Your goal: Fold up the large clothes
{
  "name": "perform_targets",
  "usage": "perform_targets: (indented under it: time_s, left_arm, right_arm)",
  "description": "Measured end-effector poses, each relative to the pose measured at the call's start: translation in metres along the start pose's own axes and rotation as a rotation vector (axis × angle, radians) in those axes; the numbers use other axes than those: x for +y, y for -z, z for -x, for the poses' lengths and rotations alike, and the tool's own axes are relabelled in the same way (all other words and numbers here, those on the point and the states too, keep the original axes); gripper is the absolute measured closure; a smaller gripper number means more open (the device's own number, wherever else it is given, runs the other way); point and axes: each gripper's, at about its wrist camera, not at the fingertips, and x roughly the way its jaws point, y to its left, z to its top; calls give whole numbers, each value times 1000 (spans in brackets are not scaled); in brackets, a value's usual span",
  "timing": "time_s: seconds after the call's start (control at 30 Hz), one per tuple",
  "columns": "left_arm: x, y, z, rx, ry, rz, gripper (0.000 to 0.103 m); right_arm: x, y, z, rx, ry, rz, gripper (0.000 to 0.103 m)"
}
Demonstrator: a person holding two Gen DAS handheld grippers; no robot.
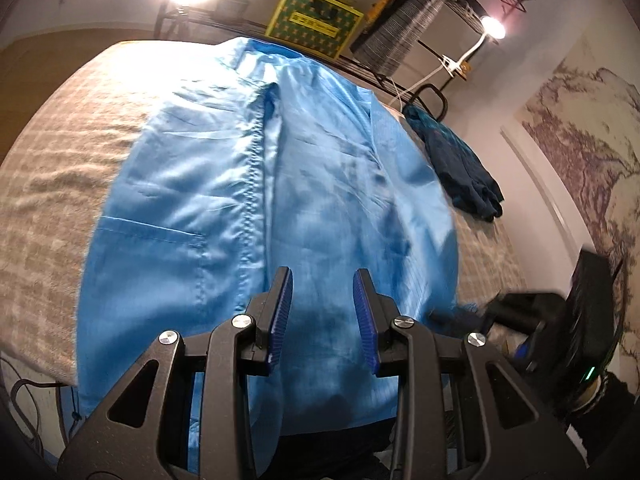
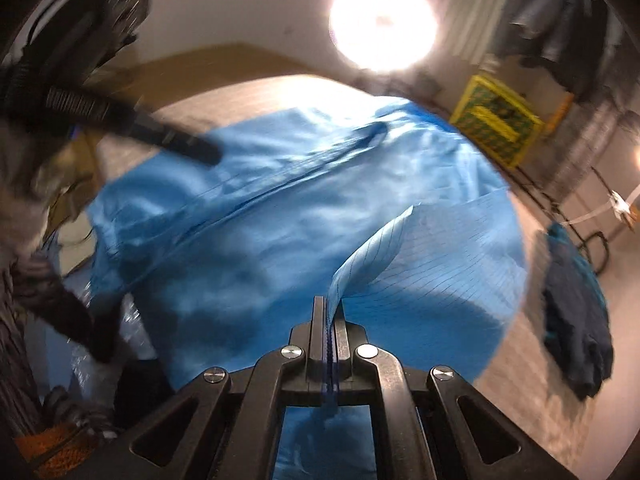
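Observation:
A large light-blue garment (image 1: 256, 184) lies spread across the checked table cover, zipper seam running lengthwise and a pocket at its left. It also fills the right wrist view (image 2: 280, 216). My left gripper (image 1: 322, 280) is open and empty, hovering over the garment's near hem. My right gripper (image 2: 329, 308) is shut on a lifted edge of the blue garment, with a flap of fabric rising from between its jaws. The right gripper shows blurred at the right edge of the left wrist view (image 1: 520, 312).
A dark blue garment (image 1: 460, 164) lies bunched at the table's right side, also in the right wrist view (image 2: 576, 308). A yellow-green box (image 1: 316, 20) and wire rack stand behind the table. The beige checked cover (image 1: 52, 168) is bare on the left. Bright lamps shine above.

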Motion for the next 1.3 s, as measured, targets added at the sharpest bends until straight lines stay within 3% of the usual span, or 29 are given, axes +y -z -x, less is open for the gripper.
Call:
perform_targets:
  time_s: [0.1,0.23,0.3,0.33,0.47,0.63,0.77,0.83,0.93,1.1,1.23,1.3]
  left_arm:
    - [7,0,1,-3,-15,20,72]
    - [15,1,0,2,-26,38,72]
    - [16,3,-2,8,-28,40,72]
    - [16,4,-2,11,-28,39,72]
    - [15,9,-8,42,-16,34,72]
    - [1,21,-22,116,40,13,72]
    - [-21,25,-27,126,43,-63,71]
    - [-30,22,-32,128,53,-77,64]
    - [-46,13,-45,136,71,-82,63]
    - [-89,3,-85,216,99,-187,62]
    - [-104,4,-128,328,91,-208,63]
    - [-99,6,-149,382,50,-181,62]
  right_arm:
    - [30,9,-10,25,-72,95,103]
    - [44,16,-23,74,-94,133,103]
    - [39,17,-21,73,-116,99,89]
    - [33,18,-17,62,-157,70,79]
    - [-1,26,9,-11,-274,-76,63]
    - [-71,50,36,-114,-306,-316,62]
    - [-126,67,53,-208,-369,-506,59]
    - [-143,73,58,-233,-358,-566,59]
    - [-162,76,50,-192,-282,-620,59]
    - [-183,75,14,-66,-253,-693,67]
    - [-176,78,-12,9,-302,-698,69]
    - [-168,82,-20,44,-304,-676,70]
